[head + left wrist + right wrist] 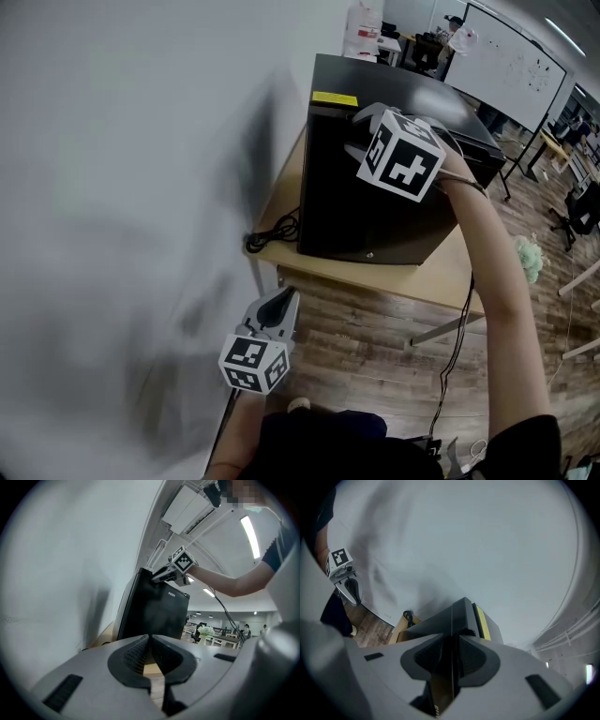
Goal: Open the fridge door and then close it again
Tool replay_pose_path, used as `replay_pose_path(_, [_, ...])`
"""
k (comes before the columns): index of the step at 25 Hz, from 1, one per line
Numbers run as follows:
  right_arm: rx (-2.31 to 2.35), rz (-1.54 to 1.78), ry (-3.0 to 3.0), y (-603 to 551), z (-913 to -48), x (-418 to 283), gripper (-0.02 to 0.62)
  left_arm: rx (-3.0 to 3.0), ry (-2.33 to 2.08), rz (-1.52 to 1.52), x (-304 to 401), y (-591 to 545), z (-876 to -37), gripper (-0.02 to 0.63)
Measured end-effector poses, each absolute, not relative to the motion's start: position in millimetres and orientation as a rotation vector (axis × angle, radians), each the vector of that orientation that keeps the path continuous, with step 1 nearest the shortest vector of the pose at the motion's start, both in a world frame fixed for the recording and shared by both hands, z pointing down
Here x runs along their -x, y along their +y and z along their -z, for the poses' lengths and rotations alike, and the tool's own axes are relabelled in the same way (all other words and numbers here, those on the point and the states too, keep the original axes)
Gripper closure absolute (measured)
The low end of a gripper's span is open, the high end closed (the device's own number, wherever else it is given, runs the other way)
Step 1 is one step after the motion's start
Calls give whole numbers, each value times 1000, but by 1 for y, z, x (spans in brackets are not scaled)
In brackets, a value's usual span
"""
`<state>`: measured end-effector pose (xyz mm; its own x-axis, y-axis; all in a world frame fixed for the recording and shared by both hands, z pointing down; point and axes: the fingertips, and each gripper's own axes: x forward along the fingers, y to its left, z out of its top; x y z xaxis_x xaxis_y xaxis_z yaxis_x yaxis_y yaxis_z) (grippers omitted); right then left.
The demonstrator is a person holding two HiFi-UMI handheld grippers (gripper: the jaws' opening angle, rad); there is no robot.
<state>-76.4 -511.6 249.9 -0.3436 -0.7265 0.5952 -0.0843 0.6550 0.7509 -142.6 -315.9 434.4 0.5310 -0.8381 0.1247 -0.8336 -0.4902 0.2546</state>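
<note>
Fridge [394, 84] – black, on the table [427, 281], back at the wall-side edge. Right gripper [364, 139] clamped on the door [375, 216] at its top edge. Left gripper [283, 305] off the table's near-left corner – jaws together, empty.

Head view looks steeply down, with the fridge [356, 211] at upper centre. Left gripper view faces it from low, seemingly well apart; right gripper view sits close against its top.
</note>
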Motion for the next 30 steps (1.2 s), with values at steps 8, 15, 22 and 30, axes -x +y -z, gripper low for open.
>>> replay_pose_path(8, [-668,817,-1886,-513,-249,77,500,-2476,-1427,38,150,-311,-433,588])
replay_pose_path(15, [-753,874,-1860,-507,-244,62,430,-2464,-1471,44,159,-298,-425,588])
replay_pose_path(22, [-891,832,-1963,-480,-231,37,431,-2493,-1469,48,152,-282,-417,588])
replay_pose_path(30, [-1031,794,-2080,-436,-221,20,445,-2540,-1438,38,139,-268,-410,588])
